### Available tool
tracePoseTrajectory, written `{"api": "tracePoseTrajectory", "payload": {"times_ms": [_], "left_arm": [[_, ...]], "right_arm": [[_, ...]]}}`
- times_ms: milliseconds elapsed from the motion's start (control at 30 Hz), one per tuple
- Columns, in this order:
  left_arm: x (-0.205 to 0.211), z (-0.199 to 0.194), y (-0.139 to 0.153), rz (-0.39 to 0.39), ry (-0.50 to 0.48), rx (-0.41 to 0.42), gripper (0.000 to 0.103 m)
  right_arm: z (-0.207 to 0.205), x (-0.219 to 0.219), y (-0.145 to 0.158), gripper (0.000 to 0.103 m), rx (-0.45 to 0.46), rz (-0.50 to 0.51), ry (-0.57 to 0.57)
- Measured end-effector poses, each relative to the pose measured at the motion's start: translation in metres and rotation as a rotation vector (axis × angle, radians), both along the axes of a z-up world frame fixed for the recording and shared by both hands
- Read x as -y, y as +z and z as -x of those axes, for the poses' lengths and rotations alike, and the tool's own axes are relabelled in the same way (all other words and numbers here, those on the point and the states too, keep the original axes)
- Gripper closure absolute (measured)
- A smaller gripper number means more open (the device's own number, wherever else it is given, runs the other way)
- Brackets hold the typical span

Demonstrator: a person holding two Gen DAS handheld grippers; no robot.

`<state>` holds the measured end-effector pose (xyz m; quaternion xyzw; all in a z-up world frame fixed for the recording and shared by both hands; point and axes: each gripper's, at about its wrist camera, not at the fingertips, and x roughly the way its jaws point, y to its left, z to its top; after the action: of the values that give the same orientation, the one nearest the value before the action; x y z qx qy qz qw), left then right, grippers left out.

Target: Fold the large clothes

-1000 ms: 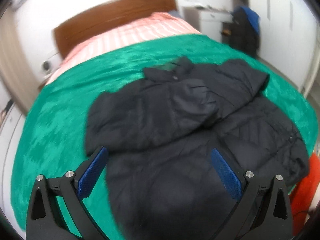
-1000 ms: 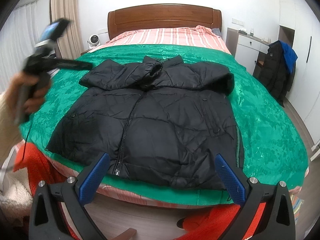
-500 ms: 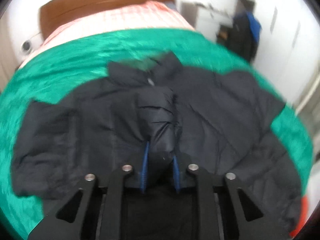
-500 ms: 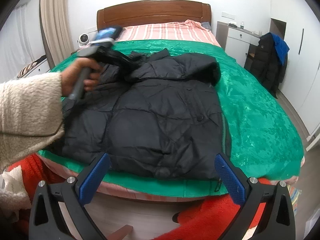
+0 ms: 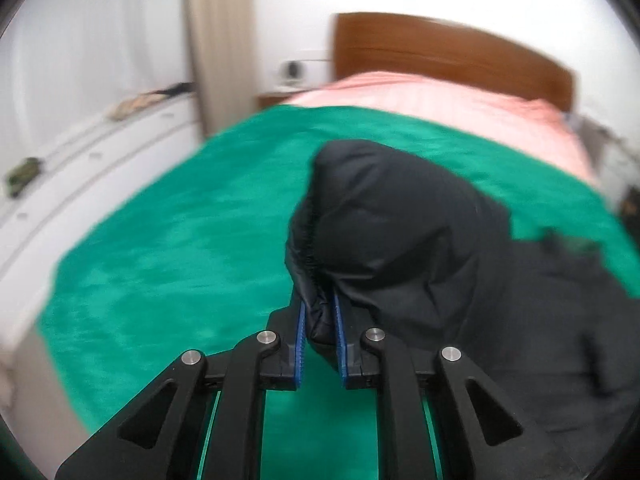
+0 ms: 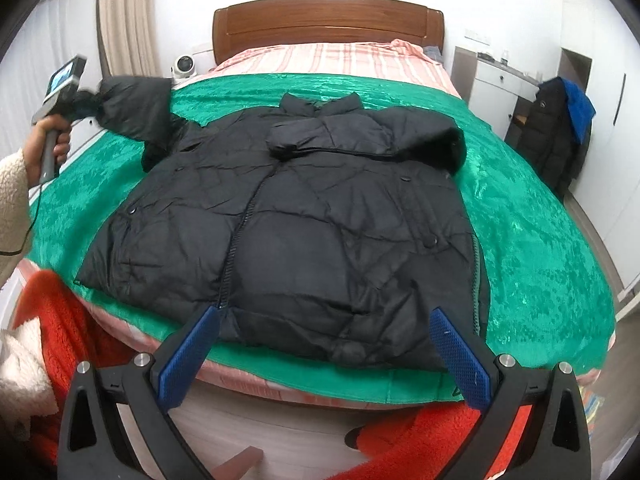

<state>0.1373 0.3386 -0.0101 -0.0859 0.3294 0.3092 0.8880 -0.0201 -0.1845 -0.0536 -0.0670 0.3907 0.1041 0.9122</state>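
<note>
Jacket sleeve [image 5: 384,232] pinched in left gripper [image 5: 320,320], raised sideways.

Black jacket [image 6: 320,208] on a green blanket [image 6: 528,232], pink-striped sheet [image 6: 332,58], brown headboard [image 6: 328,16], blue claw pads [image 6: 460,364].

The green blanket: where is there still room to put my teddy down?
Bare green blanket lies right of the black puffer jacket, and a strip between its collar and the striped sheet. The left side is crowded: the left gripper holds the sleeve out there.
</note>
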Motion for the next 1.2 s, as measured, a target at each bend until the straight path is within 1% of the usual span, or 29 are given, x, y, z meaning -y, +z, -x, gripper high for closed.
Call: {"api": "tracePoseTrajectory", "payload": {"times_ms": [33,133,200,267,333,400,500,567,633,700,767,800,867,900,933,967,1000,1033,1067,1133,1200], "left_arm": [[-0.015,0.008,-0.011,-0.005,0.047,-0.016,0.092],[-0.051,0.030,-0.037,0.023,0.169,-0.038,0.093],[-0.077,0.049,-0.049,0.043,0.260,-0.039,0.093],[-0.098,0.063,-0.060,0.073,0.327,-0.042,0.094],[-0.118,0.074,-0.072,0.119,0.354,-0.054,0.094],[-0.123,0.077,-0.084,0.156,0.347,-0.065,0.094],[-0.133,0.091,-0.090,0.159,0.349,-0.066,0.096],[-0.140,0.094,-0.093,0.182,0.376,-0.077,0.103],[-0.147,0.100,-0.100,0.179,0.419,-0.093,0.103],[-0.153,0.107,-0.107,0.210,0.442,-0.097,0.103],[-0.154,0.110,-0.110,0.234,0.427,-0.106,0.103],[-0.152,0.112,-0.111,0.247,0.397,-0.115,0.103],[-0.144,0.116,-0.106,0.239,0.355,-0.133,0.099],[-0.135,0.118,-0.100,0.219,0.328,-0.142,0.096],[-0.129,0.120,-0.096,0.212,0.304,-0.144,0.081],[-0.122,0.122,-0.090,0.208,0.278,-0.144,0.060],[-0.112,0.125,-0.083,0.198,0.244,-0.133,0.051],[-0.102,0.128,-0.076,0.184,0.213,-0.121,0.039],[-0.091,0.129,-0.070,0.171,0.183,-0.113,0.035],[-0.064,0.128,-0.062,0.157,0.092,-0.111,0.033],[-0.036,0.122,-0.058,0.172,0.002,-0.112,0.031]], "right_arm": [[0.001,-0.002,0.001,0.000,0.003,0.007,0.007],[0.000,-0.002,0.006,0.000,0.022,0.017,0.016],[-0.007,0.003,0.010,0.000,0.023,0.008,0.016],[-0.022,0.008,0.017,0.000,0.034,0.024,0.020],[-0.043,0.009,0.027,0.000,0.065,0.078,0.034],[-0.067,0.004,0.039,0.000,0.087,0.121,0.066],[-0.109,-0.012,0.050,0.000,0.112,0.123,0.153],[-0.152,-0.033,0.041,0.000,0.088,0.133,0.238],[-0.190,-0.054,0.024,0.000,0.046,0.151,0.290],[-0.225,-0.083,0.002,0.000,0.029,0.185,0.349],[-0.250,-0.122,-0.022,0.000,0.041,0.273,0.406],[-0.258,-0.139,-0.032,0.000,0.057,0.323,0.431],[-0.275,-0.164,-0.054,0.002,0.108,0.465,0.426],[-0.284,-0.168,-0.061,0.028,0.106,0.512,0.399],[-0.291,-0.165,-0.061,0.083,0.078,0.499,0.369],[-0.298,-0.151,-0.050,0.091,0.055,0.437,0.296],[-0.301,-0.134,-0.033,0.091,0.072,0.379,0.236],[-0.300,-0.111,-0.012,0.094,0.097,0.311,0.184],[-0.296,-0.082,0.014,0.095,0.126,0.256,0.122],[-0.285,-0.019,0.059,0.099,0.175,0.178,0.013],[-0.270,0.057,0.101,0.102,0.227,0.156,-0.126]]}}
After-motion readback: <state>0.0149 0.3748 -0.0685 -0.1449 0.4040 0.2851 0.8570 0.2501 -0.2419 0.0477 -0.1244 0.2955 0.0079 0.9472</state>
